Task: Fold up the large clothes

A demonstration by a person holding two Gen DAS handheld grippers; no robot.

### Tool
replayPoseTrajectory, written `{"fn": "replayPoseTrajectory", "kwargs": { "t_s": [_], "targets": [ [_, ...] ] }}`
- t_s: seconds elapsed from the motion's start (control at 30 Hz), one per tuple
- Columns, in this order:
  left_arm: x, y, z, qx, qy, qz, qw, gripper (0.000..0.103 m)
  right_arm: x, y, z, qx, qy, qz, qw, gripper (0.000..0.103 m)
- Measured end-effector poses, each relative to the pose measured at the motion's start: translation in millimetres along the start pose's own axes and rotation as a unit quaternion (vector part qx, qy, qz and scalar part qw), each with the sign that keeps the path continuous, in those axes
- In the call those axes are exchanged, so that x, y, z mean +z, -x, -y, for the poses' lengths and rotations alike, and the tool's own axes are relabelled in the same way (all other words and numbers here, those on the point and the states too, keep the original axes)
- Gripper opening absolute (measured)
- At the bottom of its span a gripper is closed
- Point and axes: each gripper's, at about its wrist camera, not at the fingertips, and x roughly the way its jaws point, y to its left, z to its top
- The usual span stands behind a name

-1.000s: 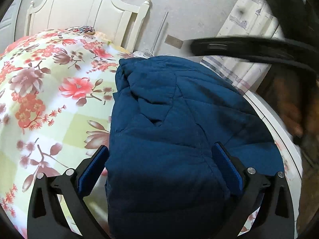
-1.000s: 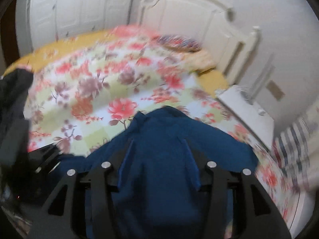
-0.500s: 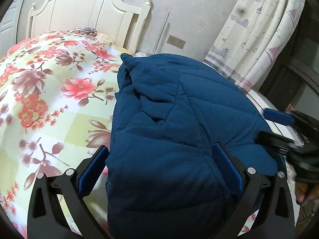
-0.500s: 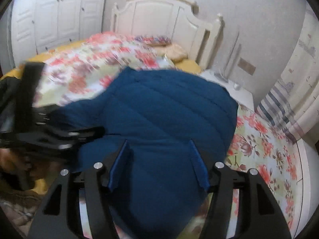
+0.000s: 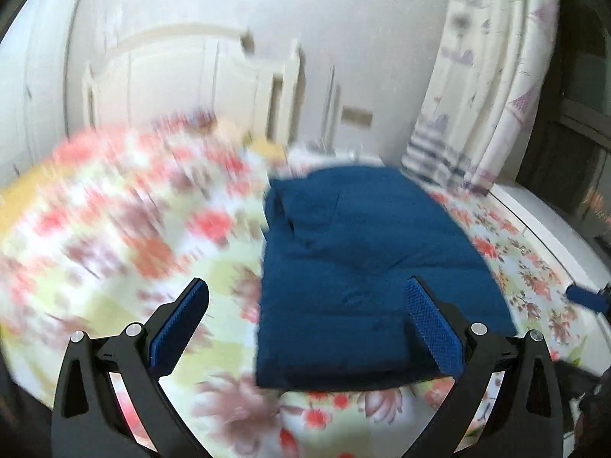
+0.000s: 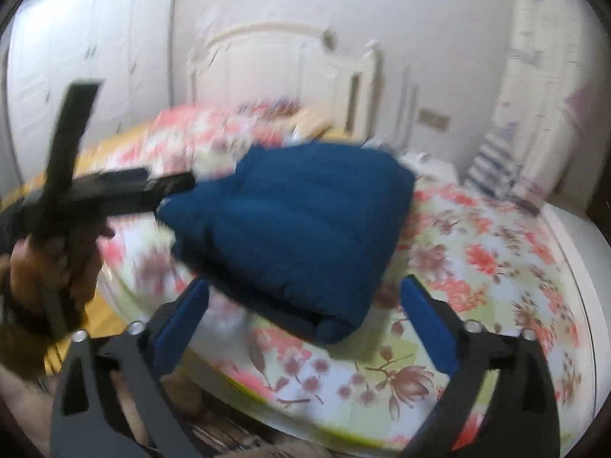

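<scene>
A dark blue padded jacket [image 5: 366, 252] lies folded in a thick rectangle on the floral bedspread [image 5: 114, 229]. My left gripper [image 5: 305, 294] hovers open before its near edge, and neither pad touches the cloth. In the right wrist view the same jacket [image 6: 294, 221] sits beyond my right gripper [image 6: 305, 286]. Its jaws are opening wide and nothing is pressed between them. The left gripper [image 6: 114, 191] shows there at the left, held by a hand [image 6: 49, 267]. A blue pad of the right gripper [image 5: 584, 295] peeks in at the left wrist view's right edge. Both views are motion-blurred.
A white headboard [image 5: 183, 76] stands at the far end of the bed against a pale wall. Patterned curtains [image 5: 488, 76] hang at the right. White wardrobe doors [image 6: 88, 57] fill the left. The bed's white edge [image 6: 573, 252] curves along the right.
Both grippers have drawn back from the jacket. The right jaws widened and no longer straddle the cloth. The left gripper rose, and the jacket now lies farther off on the bed.
</scene>
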Motion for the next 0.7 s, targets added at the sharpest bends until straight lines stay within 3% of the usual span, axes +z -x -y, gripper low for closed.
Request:
{"fn": "replayPoseTrajectory", "kwargs": {
  "t_s": [0.07, 0.2, 0.4, 0.5, 0.7],
  "targets": [
    [8, 29, 9, 0.019, -0.014, 0.019, 0.9995, 0.098, 10, 13, 4, -0.006, -0.032, 0.008, 0.999, 0.1],
    [24, 67, 25, 0.015, -0.027, 0.025, 0.9992, 0.098, 32, 40, 4, -0.021, -0.091, 0.001, 0.996, 0.1],
    [37, 103, 50, 0.087, -0.081, 0.05, 0.9917, 0.098, 49, 60, -1, -0.075, -0.086, 0.021, 0.993, 0.1],
    [37, 117, 54, 0.106, -0.091, 0.072, 0.9876, 0.098, 47, 62, 2, -0.081, -0.099, 0.017, 0.992, 0.1],
    [36, 124, 51, 0.079, -0.076, 0.073, 0.9914, 0.098, 44, 62, 3, -0.084, -0.108, 0.012, 0.991, 0.1]
  ]
}}
